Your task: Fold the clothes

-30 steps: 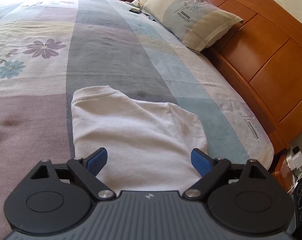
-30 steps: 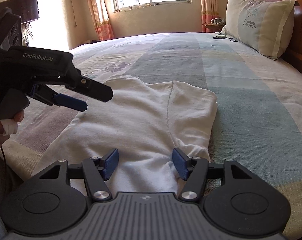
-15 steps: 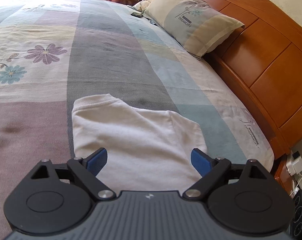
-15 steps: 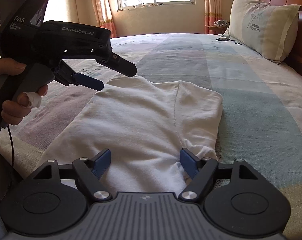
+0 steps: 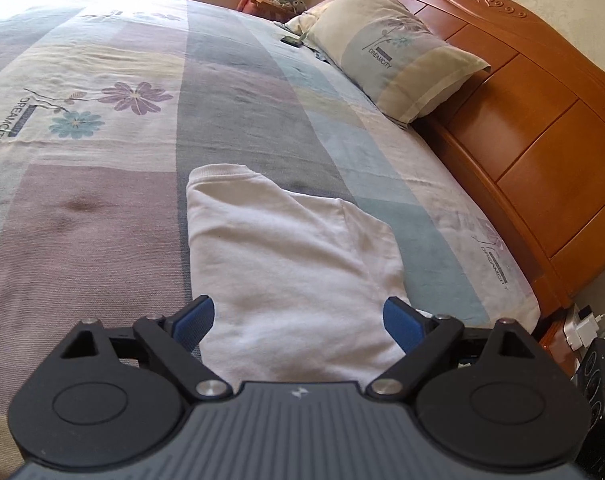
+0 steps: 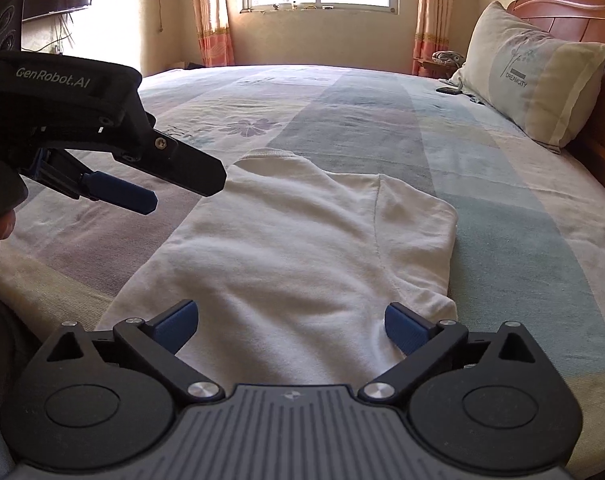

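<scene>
Right gripper [image 6: 289, 328] opening wider than before (nothing gripped), folded white garment [image 6: 302, 248] on bed [image 6: 522, 240]

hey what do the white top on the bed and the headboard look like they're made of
The white top looks like soft knit cotton, possibly fleece: matte, with a ribbed edge band and gentle wrinkles. The headboard looks like wood, or a wood veneer, with a glossy orange-brown varnish: panel seams, carved trim along its top and light sheen show.

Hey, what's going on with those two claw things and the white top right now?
Left gripper open, empty. Right gripper opening, nothing pinched. White sweatshirt lies part-folded, flat on bedspread. Nothing in the way.
</scene>
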Motion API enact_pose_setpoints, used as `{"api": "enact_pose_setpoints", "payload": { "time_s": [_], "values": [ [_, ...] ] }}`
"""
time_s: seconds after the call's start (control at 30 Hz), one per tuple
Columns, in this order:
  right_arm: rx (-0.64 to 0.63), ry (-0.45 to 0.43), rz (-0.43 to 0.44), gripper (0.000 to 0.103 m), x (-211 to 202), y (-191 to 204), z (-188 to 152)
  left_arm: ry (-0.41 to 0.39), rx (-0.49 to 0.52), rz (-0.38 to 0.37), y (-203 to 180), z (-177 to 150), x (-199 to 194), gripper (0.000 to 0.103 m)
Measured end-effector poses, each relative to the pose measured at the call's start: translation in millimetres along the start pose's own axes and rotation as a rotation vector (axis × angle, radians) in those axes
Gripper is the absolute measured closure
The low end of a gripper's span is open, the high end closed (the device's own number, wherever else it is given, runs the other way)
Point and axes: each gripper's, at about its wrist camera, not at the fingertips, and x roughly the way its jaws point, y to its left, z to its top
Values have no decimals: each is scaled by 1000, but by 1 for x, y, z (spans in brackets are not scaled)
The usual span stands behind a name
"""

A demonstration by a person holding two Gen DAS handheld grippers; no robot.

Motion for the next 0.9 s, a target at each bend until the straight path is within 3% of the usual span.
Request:
{"api": "enact_pose_setpoints", "payload": {
  "time_s": [0.2, 0.43, 0.9],
  "values": [
    [-21, -13, 31, 0, 7, 19, 18, -17, -49, 15, 17, -8, -15, 12],
    [46, 41, 30, 0, 40, 26, 26, -49, -73, 24, 33, -15, -35, 12],
    [120, 89, 23, 0, 21, 26, 13, -41, -98, -12, 38, -19, -30, 12]
  ]
}}
